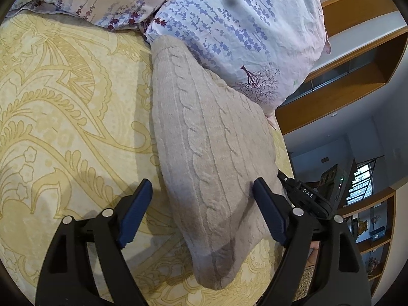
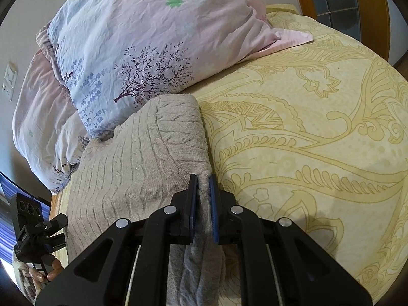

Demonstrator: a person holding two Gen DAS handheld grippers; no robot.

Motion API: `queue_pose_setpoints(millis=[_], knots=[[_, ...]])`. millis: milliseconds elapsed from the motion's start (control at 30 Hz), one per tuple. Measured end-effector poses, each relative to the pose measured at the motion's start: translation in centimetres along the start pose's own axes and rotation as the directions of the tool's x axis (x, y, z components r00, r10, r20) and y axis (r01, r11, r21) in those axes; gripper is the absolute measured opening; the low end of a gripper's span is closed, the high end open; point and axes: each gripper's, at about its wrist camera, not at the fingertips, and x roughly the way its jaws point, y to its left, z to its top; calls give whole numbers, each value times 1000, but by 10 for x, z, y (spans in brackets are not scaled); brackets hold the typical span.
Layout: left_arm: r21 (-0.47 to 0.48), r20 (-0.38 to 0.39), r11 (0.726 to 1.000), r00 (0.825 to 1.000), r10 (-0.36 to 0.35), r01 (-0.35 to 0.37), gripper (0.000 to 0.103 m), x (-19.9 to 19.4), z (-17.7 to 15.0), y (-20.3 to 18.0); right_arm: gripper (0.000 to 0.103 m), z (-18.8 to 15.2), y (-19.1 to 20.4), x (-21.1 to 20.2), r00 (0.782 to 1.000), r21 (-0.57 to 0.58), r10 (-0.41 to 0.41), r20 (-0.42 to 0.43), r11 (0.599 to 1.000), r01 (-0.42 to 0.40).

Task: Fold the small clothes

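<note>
A beige cable-knit garment (image 1: 204, 137) lies folded on a yellow patterned bedspread (image 1: 63, 107). My left gripper (image 1: 202, 191) is open, its blue pads (image 1: 137, 211) straddling the near end of the garment just above it. In the right wrist view the same garment (image 2: 142, 148) lies beside the pillows, and my right gripper (image 2: 203, 191) is shut on its folded edge, with fabric bunched between the pads and hanging below them. The right gripper also shows at the garment's right side in the left wrist view (image 1: 306, 196).
Floral pillows (image 1: 229, 25) lie against the far end of the garment; they also show in the right wrist view (image 2: 127, 51). The bedspread (image 2: 306, 140) stretches to the right. Wooden shelving (image 1: 357, 58) stands beyond the bed. The left gripper and hand show at the lower left (image 2: 38, 229).
</note>
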Motion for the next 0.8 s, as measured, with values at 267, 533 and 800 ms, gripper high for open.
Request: queue_pose_setpoints(millis=[267, 533, 800], knots=[[1, -5, 1000, 1000, -5, 5, 81, 1, 0, -1, 10, 1, -1, 0, 1000, 7, 7, -4, 1000, -7], [-1, -9, 1000, 1000, -9, 9, 81, 3, 1, -2, 10, 0, -7, -1, 999, 37, 32, -8, 999, -31], [-9, -16, 1000, 1000, -19, 19, 82, 5, 1, -2, 20, -2, -8, -2, 1000, 48, 22, -8, 999, -22]])
